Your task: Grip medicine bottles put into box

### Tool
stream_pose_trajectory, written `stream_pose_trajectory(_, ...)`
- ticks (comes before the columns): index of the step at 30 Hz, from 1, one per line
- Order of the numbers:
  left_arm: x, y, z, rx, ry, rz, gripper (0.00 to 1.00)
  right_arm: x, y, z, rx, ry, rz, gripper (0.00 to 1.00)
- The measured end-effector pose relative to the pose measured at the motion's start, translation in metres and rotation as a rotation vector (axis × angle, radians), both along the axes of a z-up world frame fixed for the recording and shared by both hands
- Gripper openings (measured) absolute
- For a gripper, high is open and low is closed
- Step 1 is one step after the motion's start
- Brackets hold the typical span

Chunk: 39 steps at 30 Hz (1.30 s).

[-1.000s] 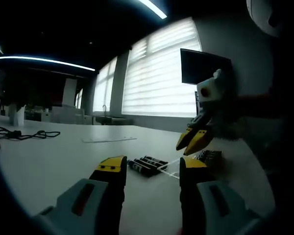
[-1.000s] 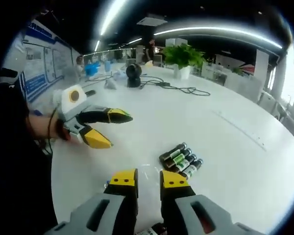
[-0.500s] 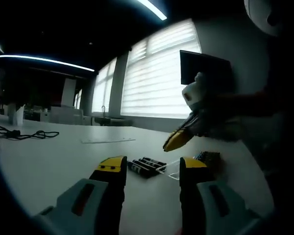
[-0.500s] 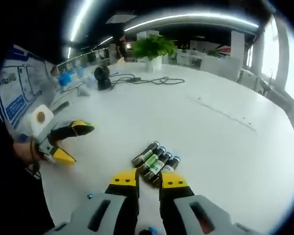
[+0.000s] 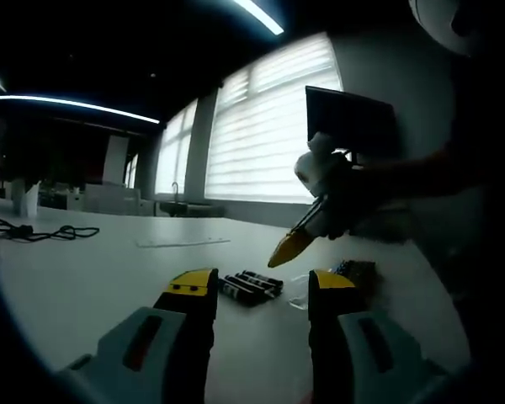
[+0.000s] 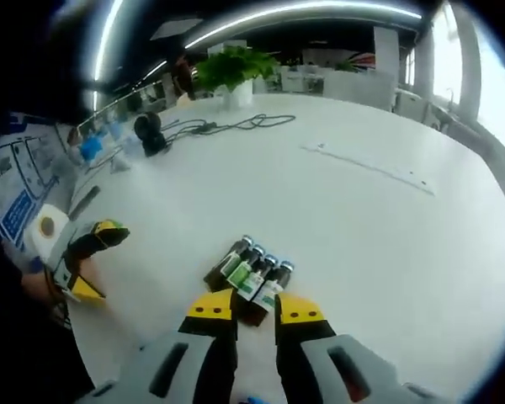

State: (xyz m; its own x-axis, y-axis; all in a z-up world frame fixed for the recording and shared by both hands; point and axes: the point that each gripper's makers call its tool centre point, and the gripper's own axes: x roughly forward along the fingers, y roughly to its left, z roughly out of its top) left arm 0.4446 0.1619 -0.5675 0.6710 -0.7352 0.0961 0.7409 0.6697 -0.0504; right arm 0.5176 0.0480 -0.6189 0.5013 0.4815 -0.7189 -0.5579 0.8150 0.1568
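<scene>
Several small dark medicine bottles (image 6: 248,271) with green labels lie side by side on the white table (image 6: 379,236). My right gripper (image 6: 254,308) hangs just over their near ends, its yellow-tipped jaws a little apart and holding nothing. In the left gripper view the same bottles (image 5: 249,285) lie just beyond my left gripper (image 5: 259,284), which stands wide open and empty. The right gripper (image 5: 288,247) comes in from the right, tip down above the bottles. A clear box (image 5: 299,292) sits beside them. The left gripper (image 6: 88,263), held by a hand, appears at the left of the right gripper view.
A dark packet (image 5: 358,271) lies right of the clear box. Far across the table are a potted plant (image 6: 230,74), a round black device (image 6: 146,130) and cables (image 6: 236,124). Another cable (image 5: 34,231) lies at the left. Blinds cover the windows (image 5: 265,143).
The right gripper has come down and forward until its jaws hang over the near ends of the bottles. The left gripper has hardly moved.
</scene>
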Motion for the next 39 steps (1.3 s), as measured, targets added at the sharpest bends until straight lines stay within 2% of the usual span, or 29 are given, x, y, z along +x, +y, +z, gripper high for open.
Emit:
stream_pose_trajectory(4,0.000,0.000,0.000,-0.002,-0.002,-0.002,0.35,0.000,0.006,0.000,0.127,0.121,-0.083,0.14)
stream_pose_trajectory(5,0.000,0.000,0.000,-0.002,-0.003,-0.002,0.35,0.000,0.005,-0.001,0.136,0.141,-0.098,0.14)
stream_pose_trajectory(7,-0.001,0.000,0.001,-0.001,-0.006,-0.003,0.35,0.004,0.002,-0.003,0.124,0.144,-0.115,0.13)
stream_pose_trajectory(12,-0.002,0.002,0.002,-0.010,-0.012,-0.005,0.35,0.015,-0.007,-0.016,0.037,0.154,-0.143,0.13)
stream_pose_trajectory(19,-0.003,0.002,0.005,-0.027,-0.014,-0.014,0.35,0.012,-0.004,-0.025,0.011,0.202,-0.155,0.12)
stream_pose_trajectory(30,-0.004,0.004,0.010,-0.075,0.001,-0.029,0.35,0.016,-0.010,-0.035,0.003,0.230,-0.189,0.08)
stream_pose_trajectory(35,-0.004,0.002,0.009,-0.073,0.002,-0.030,0.35,0.016,-0.012,-0.035,0.025,0.240,-0.209,0.07)
stream_pose_trajectory(39,-0.003,0.002,0.009,-0.070,0.004,-0.029,0.35,0.017,-0.013,-0.035,0.036,0.223,-0.208,0.07)
